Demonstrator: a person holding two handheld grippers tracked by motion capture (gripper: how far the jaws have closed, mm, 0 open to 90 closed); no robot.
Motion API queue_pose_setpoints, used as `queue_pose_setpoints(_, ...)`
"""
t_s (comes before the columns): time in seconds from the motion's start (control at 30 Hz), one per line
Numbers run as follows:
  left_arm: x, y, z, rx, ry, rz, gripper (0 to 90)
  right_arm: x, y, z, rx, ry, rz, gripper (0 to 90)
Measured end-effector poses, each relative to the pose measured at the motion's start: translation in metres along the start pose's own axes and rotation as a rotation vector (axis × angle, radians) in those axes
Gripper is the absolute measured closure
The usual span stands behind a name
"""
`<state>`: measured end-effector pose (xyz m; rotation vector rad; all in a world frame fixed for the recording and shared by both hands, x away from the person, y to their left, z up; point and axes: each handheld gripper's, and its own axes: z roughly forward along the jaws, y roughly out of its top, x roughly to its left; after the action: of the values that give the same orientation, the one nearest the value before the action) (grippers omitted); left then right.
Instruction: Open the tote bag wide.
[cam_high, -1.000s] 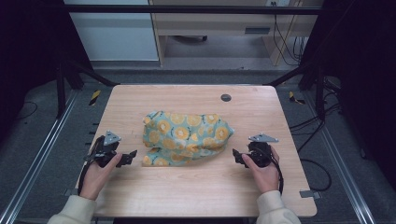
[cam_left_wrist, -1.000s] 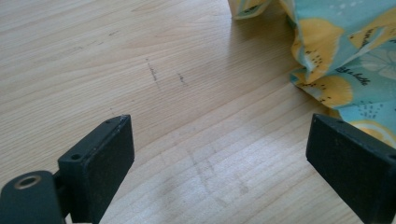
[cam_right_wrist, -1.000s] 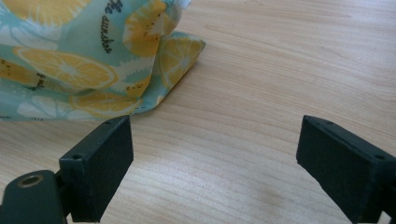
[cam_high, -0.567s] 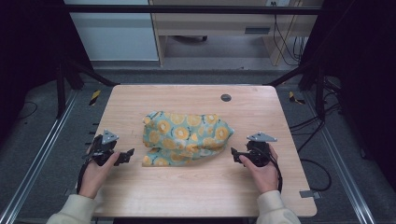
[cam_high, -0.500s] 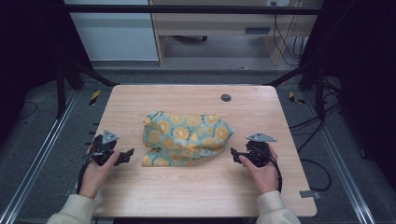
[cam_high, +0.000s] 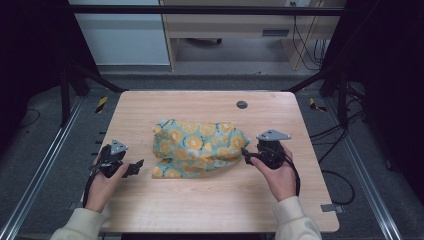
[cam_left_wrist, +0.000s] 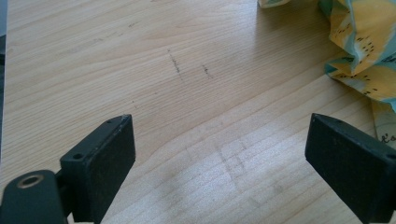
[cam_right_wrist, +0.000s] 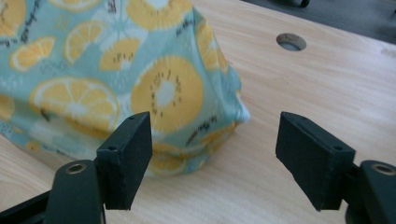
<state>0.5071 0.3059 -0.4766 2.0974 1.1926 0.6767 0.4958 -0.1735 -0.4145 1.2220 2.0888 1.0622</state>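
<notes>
A crumpled cloth (cam_high: 197, 148) printed with lemon slices on teal lies bunched at the middle of the wooden table (cam_high: 210, 205); it looks light, soft and limp, likely to sag and slide when lifted. The right gripper (cam_high: 248, 155) sits just beside the cloth's right end, its jaws apart and just now closing, nothing yet between them; the left gripper (cam_high: 135, 168) rests near the cloth's left edge, jaws wide apart over bare wood. A corner or hem pinched firmly seems the best hold.
</notes>
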Motion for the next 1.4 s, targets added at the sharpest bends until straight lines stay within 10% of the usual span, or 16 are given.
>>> queue_pose_setpoints(0.37, -0.002, 0.001, 0.002, 0.008, -0.004, 0.015, 8.4, 0.002, 0.064, 0.021, 0.035, 0.061, -0.048, 31.2)
queue_pose_setpoints(0.67, -0.003, 0.0, 0.002, 0.012, -0.011, 0.02, 8.7, 0.004, 0.074, 0.057, 0.114, 0.144, 0.001, 20.3)
queue_pose_setpoints(0.8, -0.003, 0.001, 0.002, 0.008, -0.01, 0.017, 8.7, 0.004, 0.07, 0.062, 0.13, 0.182, 0.007, 45.2)
queue_pose_setpoints(0.93, -0.003, 0.001, 0.003, 0.016, -0.011, 0.021, 8.7, 0.009, 0.067, 0.054, 0.106, 0.203, -0.033, 79.8)
queue_pose_setpoints(1.13, -0.003, 0.001, 0.003, 0.018, -0.011, 0.021, 8.8, 0.016, 0.069, 0.037, 0.052, 0.22, -0.066, 89.7)
queue_pose_setpoints(1.4, -0.004, 0.001, 0.002, 0.016, -0.009, 0.017, 9.0, 0.048, 0.052, -0.028, -0.123, 0.273, -0.168, 90.0)
